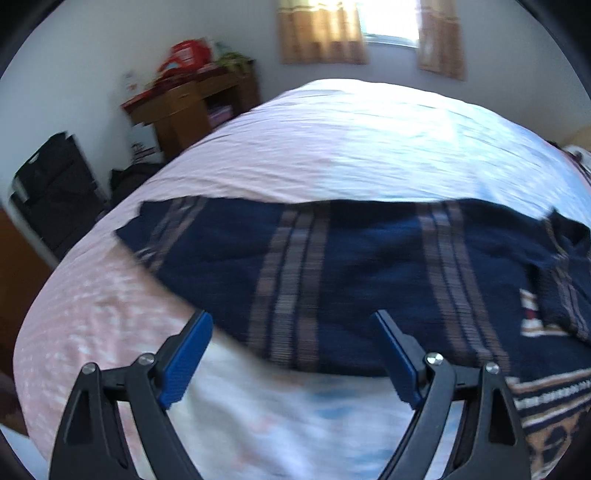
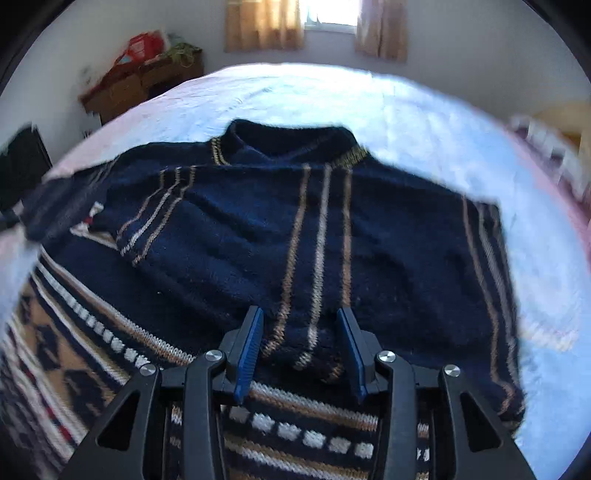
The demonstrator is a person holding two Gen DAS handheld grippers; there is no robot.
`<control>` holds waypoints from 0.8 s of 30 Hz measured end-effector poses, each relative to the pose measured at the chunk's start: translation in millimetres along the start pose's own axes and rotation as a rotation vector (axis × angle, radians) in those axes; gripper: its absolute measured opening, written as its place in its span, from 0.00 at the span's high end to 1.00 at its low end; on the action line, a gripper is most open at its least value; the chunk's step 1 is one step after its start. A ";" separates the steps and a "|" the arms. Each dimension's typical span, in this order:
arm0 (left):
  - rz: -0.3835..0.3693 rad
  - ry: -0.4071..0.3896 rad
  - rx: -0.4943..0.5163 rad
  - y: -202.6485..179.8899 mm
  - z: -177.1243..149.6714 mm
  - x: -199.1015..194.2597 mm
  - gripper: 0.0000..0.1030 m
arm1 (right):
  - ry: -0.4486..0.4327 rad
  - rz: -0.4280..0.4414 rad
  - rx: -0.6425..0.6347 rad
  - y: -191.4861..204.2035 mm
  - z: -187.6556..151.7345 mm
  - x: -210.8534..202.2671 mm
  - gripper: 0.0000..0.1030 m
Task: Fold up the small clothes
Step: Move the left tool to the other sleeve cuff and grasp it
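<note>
A navy knitted sweater [image 2: 221, 229] with tan and white stripes lies spread on the bed [image 2: 406, 110], collar at the far side and patterned hem band near me. My right gripper [image 2: 299, 310] is low over its near part. A rounded striped navy fold fills the gap between the blue pads, which are closed in on it. In the left wrist view the sweater [image 1: 351, 251] stretches across the pale sheet [image 1: 332, 140]. My left gripper [image 1: 291, 315] hangs above the sweater's near edge, jaws wide, with nothing between them.
A wooden desk [image 1: 184, 107] with a red bag stands by the far left wall, with dark bags [image 1: 55, 184] on the floor beside the bed. A curtained window [image 1: 388, 22] is behind the bed. Blurred bedding [image 2: 546, 147] lies at the right edge.
</note>
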State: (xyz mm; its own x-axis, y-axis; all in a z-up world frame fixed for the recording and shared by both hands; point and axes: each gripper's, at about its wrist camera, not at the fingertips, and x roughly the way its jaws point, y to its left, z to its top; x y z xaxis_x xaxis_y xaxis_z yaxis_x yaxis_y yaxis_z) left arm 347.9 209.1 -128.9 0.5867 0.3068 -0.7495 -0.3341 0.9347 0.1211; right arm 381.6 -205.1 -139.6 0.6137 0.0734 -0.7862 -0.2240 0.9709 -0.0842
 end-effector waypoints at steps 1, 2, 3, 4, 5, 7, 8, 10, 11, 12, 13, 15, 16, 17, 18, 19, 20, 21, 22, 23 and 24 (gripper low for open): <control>0.015 0.004 -0.015 11.5 -0.3 2.3 0.13 | -0.002 -0.007 -0.006 2.0 0.5 -2.3 0.58; 0.038 0.011 -0.034 22.8 1.2 8.5 0.13 | -0.010 -0.002 -0.006 3.2 1.3 -6.2 0.58; 0.061 0.016 -0.052 32.0 1.8 12.7 0.13 | -0.018 0.007 -0.008 4.1 2.2 -9.2 0.58; 0.081 0.022 -0.073 41.9 2.9 17.5 0.13 | -0.039 0.007 -0.018 6.9 3.1 -14.1 0.58; 0.094 0.028 -0.098 52.6 3.7 21.8 0.13 | -0.063 -0.007 -0.032 11.5 4.2 -16.8 0.58; 0.120 0.032 -0.139 69.4 5.1 27.8 0.13 | -0.100 -0.028 -0.068 20.3 7.6 -20.4 0.57; 0.134 0.034 -0.161 78.6 5.7 30.4 0.13 | -0.094 -0.017 -0.078 24.3 9.3 -18.3 0.56; 0.170 0.029 -0.212 98.2 9.3 34.3 0.13 | -0.067 0.001 -0.086 31.7 11.3 -10.4 0.56; 0.184 0.021 -0.242 110.1 11.6 34.8 0.13 | -0.055 0.003 -0.097 33.9 11.6 -6.3 0.56; 0.190 0.015 -0.275 122.7 14.7 36.3 0.13 | -0.044 -0.004 -0.115 39.4 9.2 -2.1 0.56; 0.192 0.008 -0.316 137.5 18.7 38.6 0.13 | -0.045 -0.013 -0.134 43.6 5.9 0.0 0.56; 0.185 -0.007 -0.366 159.2 24.0 41.5 0.13 | -0.062 -0.017 -0.141 45.4 2.6 -0.4 0.56; 0.176 -0.013 -0.383 166.8 26.9 43.6 0.13 | -0.062 -0.009 -0.134 43.4 0.6 -0.1 0.55; 0.177 -0.024 -0.393 173.4 30.6 46.6 0.13 | -0.061 0.000 -0.125 41.5 -0.6 0.6 0.54; 0.179 -0.030 -0.395 177.2 34.0 49.6 0.13 | -0.060 0.010 -0.109 38.3 -1.3 1.5 0.51; 0.175 -0.030 -0.398 180.4 37.6 53.3 0.13 | -0.059 0.014 -0.098 36.3 -2.1 2.2 0.48; 0.171 -0.031 -0.405 182.7 41.1 57.0 0.13 | -0.058 0.019 -0.088 34.8 -2.3 2.9 0.47; 0.170 -0.033 -0.414 184.8 43.6 59.8 0.13 | -0.057 0.023 -0.082 33.0 -2.1 4.4 0.46; 0.167 -0.034 -0.417 185.4 47.2 64.1 0.13 | -0.055 0.024 -0.081 32.9 -2.3 5.1 0.45; 0.171 -0.038 -0.413 184.1 48.3 65.1 0.13 | -0.055 0.021 -0.084 34.1 -1.9 5.9 0.45; 0.180 -0.041 -0.409 180.0 49.3 66.6 0.13 | -0.055 0.014 -0.091 35.6 -2.3 5.9 0.45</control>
State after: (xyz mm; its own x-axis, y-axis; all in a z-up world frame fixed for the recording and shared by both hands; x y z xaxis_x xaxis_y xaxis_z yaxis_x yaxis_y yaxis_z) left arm 363.3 406.6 -125.0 0.5182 0.4728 -0.7127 -0.6933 0.7201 -0.0263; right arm 375.5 -170.6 -148.6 0.6498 0.1013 -0.7533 -0.2987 0.9453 -0.1306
